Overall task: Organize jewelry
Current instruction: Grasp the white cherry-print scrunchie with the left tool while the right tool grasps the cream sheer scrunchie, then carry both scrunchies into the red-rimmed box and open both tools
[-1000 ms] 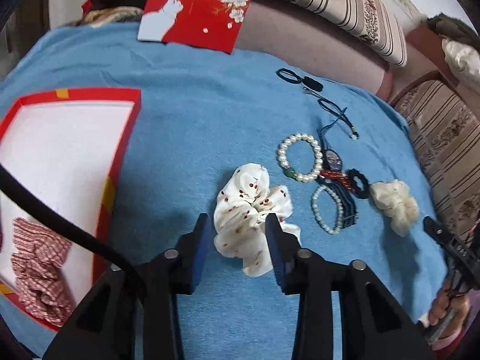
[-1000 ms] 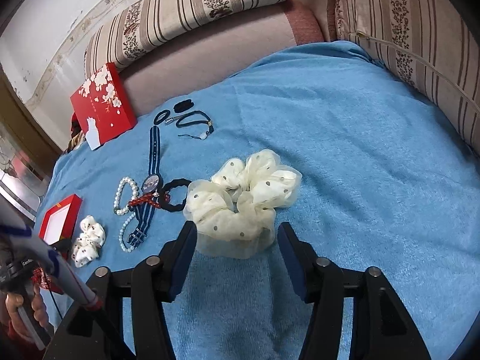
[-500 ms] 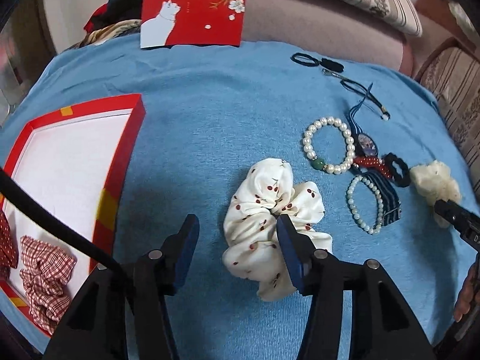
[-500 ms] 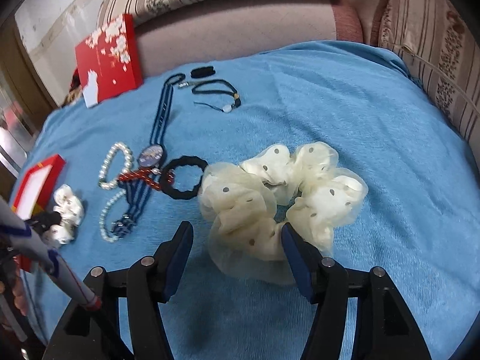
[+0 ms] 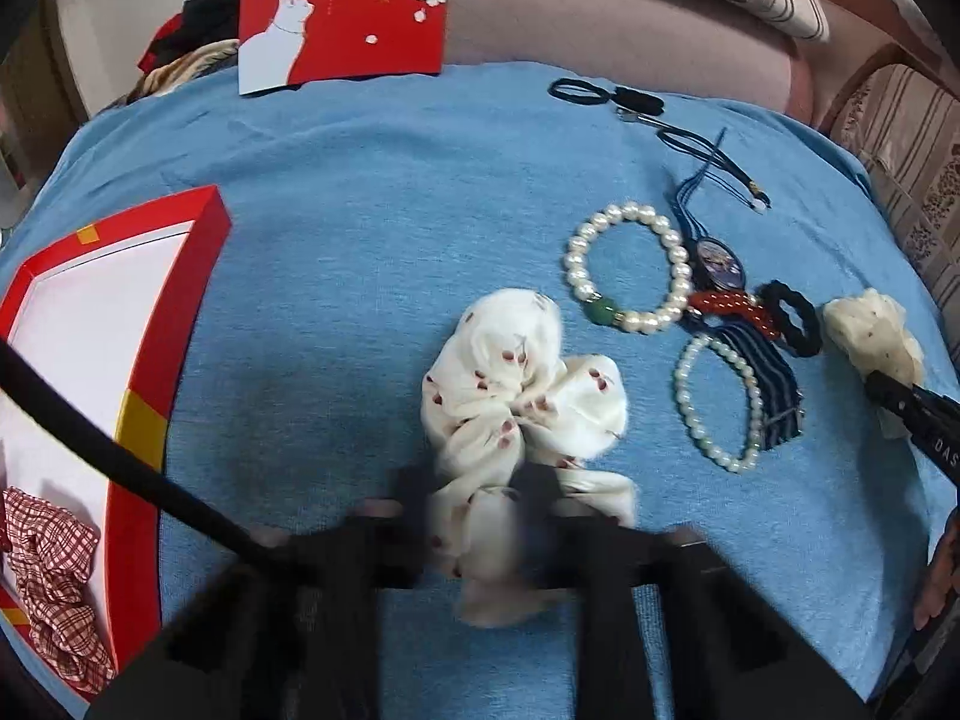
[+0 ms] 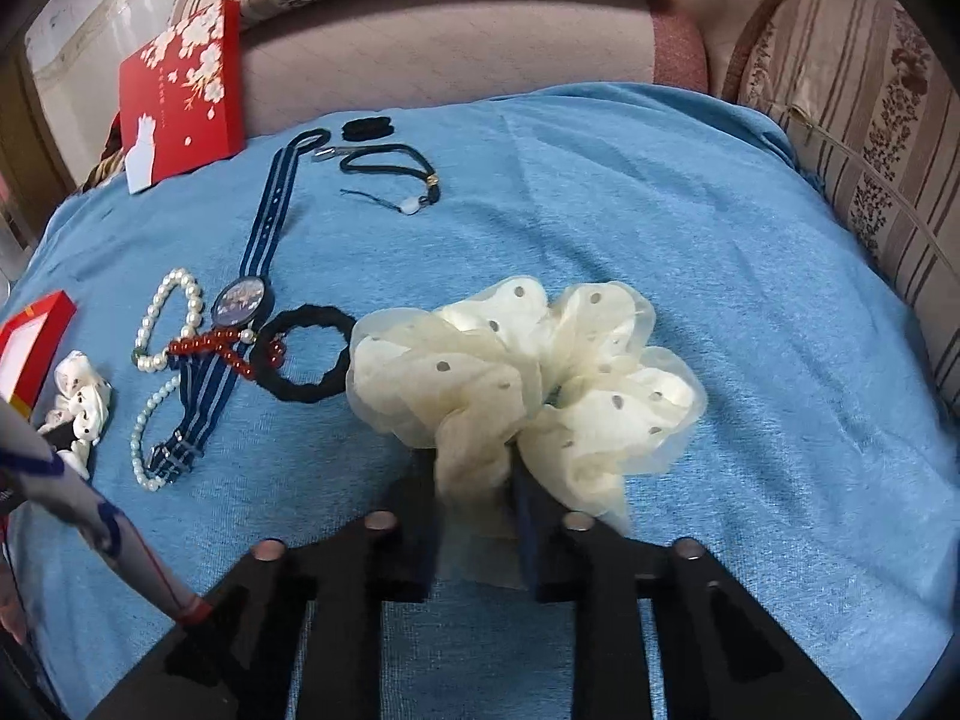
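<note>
Left wrist view: my left tongs [image 5: 474, 516] have just closed, pinching the cherry-print scrunchie [image 5: 522, 396] on the blue blanket [image 5: 360, 240], likely bound for the red box [image 5: 198, 276]. My right tongs [image 6: 474, 516] have likewise just clamped the dotted cream scrunchie [image 6: 522, 372].

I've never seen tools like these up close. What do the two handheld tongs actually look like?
Both tongs are matte black plastic. The left tongs and the right tongs each have two flat fingers with bluish pads, on angular arms with round metal pins. A black cable crosses the left view.
</note>
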`<action>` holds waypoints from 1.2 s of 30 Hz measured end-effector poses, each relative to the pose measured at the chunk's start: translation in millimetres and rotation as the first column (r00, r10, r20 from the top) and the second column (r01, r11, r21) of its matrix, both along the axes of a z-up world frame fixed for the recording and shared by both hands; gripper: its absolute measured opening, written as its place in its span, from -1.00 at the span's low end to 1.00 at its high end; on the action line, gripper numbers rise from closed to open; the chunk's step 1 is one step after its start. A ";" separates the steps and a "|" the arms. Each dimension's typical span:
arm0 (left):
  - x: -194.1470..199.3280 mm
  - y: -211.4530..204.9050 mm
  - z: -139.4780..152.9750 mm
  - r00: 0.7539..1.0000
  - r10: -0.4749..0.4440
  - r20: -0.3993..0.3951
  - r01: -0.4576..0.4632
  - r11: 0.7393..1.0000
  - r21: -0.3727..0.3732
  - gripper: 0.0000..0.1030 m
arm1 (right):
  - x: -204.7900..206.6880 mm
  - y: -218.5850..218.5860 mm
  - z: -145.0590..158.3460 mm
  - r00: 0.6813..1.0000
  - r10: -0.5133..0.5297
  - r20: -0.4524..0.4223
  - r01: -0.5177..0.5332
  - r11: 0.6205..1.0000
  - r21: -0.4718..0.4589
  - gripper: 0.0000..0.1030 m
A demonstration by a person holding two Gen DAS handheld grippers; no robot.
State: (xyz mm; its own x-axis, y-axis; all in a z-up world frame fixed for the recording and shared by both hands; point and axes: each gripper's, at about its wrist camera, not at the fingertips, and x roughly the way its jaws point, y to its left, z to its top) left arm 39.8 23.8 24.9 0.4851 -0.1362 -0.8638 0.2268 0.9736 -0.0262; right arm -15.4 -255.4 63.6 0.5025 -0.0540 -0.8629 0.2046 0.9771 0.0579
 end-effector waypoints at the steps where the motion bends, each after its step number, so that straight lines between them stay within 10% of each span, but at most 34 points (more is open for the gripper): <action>1: -1.2 -0.7 1.8 1.000 -0.001 0.004 0.001 1.000 0.001 -0.81 | -0.9 -2.0 1.5 1.000 -0.007 0.002 0.007 1.000 0.011 -0.74; 17: -75.1 18.3 105.3 0.979 0.006 0.203 -0.001 1.000 -0.024 -0.82 | -47.9 12.8 76.3 0.991 0.008 0.134 -0.016 0.998 0.059 -0.80; 36: -110.4 111.0 157.7 0.952 0.141 0.272 -0.126 0.989 -0.072 -0.82 | -50.0 126.7 139.1 0.945 0.228 0.236 -0.248 0.967 0.060 -0.80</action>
State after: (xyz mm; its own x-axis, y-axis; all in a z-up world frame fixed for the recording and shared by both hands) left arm -70.6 134.8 182.7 0.7201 -0.0955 -0.6873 0.1000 0.9944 -0.0334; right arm -65.5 -128.8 202.7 0.6730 0.1615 -0.7217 -0.0618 0.9847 0.1628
